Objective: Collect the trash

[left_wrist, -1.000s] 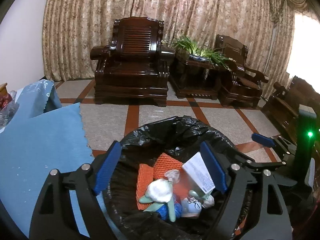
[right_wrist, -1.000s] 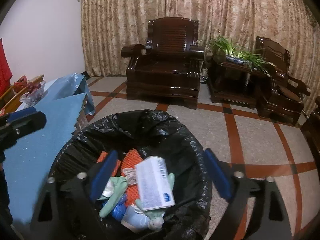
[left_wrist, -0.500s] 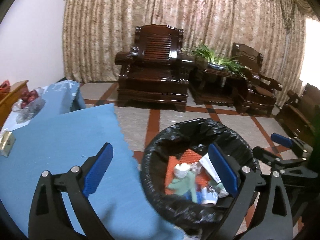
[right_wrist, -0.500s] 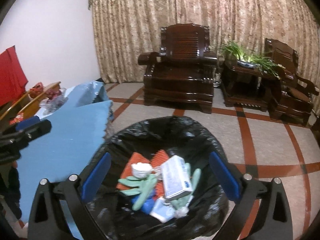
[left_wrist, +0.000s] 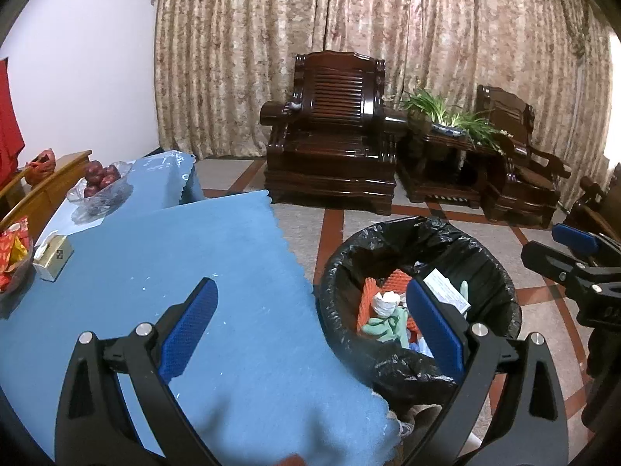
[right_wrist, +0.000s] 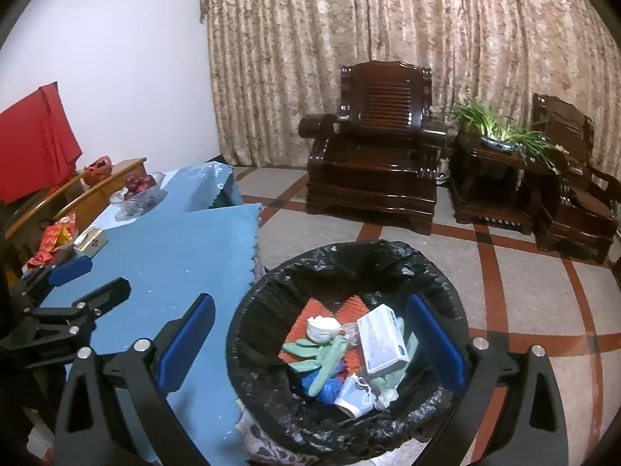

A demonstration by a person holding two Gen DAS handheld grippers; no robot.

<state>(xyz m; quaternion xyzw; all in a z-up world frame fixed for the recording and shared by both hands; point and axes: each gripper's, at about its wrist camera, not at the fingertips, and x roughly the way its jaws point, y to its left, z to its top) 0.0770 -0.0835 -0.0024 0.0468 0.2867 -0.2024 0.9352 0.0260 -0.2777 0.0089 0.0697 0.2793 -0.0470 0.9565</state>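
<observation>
The blue cloth point(left_wrist: 186, 272) beside the black-lined bin point(right_wrist: 271, 291) lies bare at its near end, while at its far end a gold box point(left_wrist: 52, 258), a snack bowl point(left_wrist: 11, 264) and a fruit bowl point(left_wrist: 99, 190) crowd it.

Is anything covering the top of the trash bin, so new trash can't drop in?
No. The trash bin has no lid, and its black bag is folded open over the rim. Inside lie a white box, green gloves and other trash, well below the rim. Both grippers are open and empty.
</observation>
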